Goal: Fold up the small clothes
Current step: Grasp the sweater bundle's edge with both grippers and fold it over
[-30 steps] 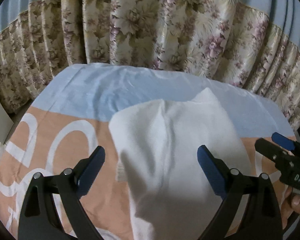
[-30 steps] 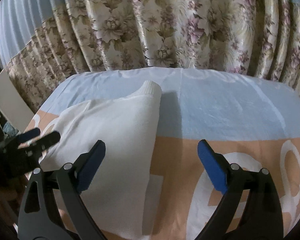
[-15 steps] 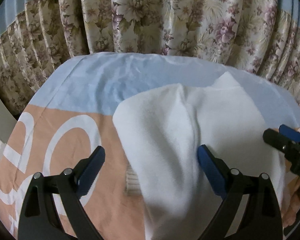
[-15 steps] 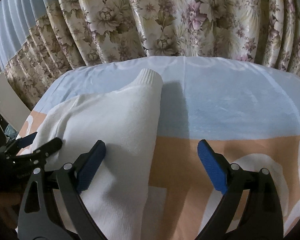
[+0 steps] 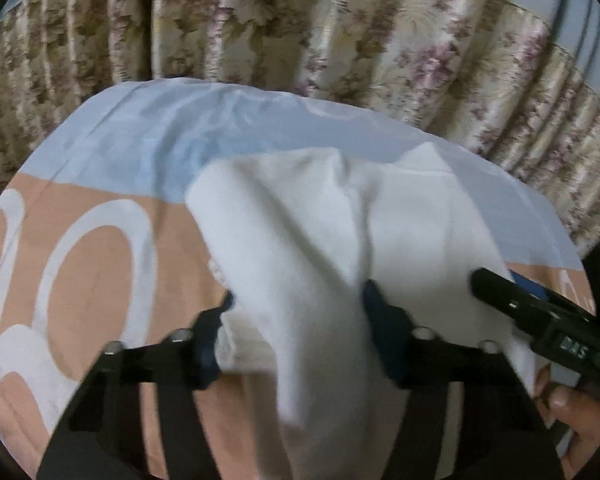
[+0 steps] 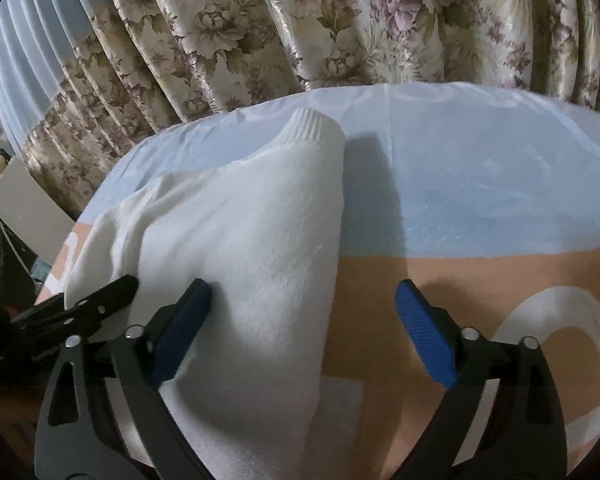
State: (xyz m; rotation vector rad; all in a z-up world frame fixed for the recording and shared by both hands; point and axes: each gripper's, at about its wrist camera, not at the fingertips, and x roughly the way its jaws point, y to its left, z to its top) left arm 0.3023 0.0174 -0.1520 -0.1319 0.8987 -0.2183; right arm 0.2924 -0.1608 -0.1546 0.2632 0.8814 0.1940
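Note:
A white knit garment (image 5: 300,248) lies folded on the bed, its ribbed cuff (image 6: 312,126) pointing toward the curtain. In the left wrist view my left gripper (image 5: 296,320) has its jaws partly closed around a raised fold of the garment, cloth bulging between the blue pads. In the right wrist view my right gripper (image 6: 302,320) is open, its left pad against the garment's right part and its right pad over the bare sheet. The right gripper also shows at the right of the left wrist view (image 5: 540,312), and the left gripper shows at the left of the right wrist view (image 6: 80,312).
The bed sheet (image 6: 480,200) is pale blue at the far side and peach with white rings nearer me. A floral curtain (image 5: 300,28) hangs close behind the bed. A pale board (image 6: 24,204) leans at the far left.
My left gripper's jaws have narrowed from wide open onto a fold of the garment, and the view has blurred with motion. My right gripper has moved closer over the garment, still open.

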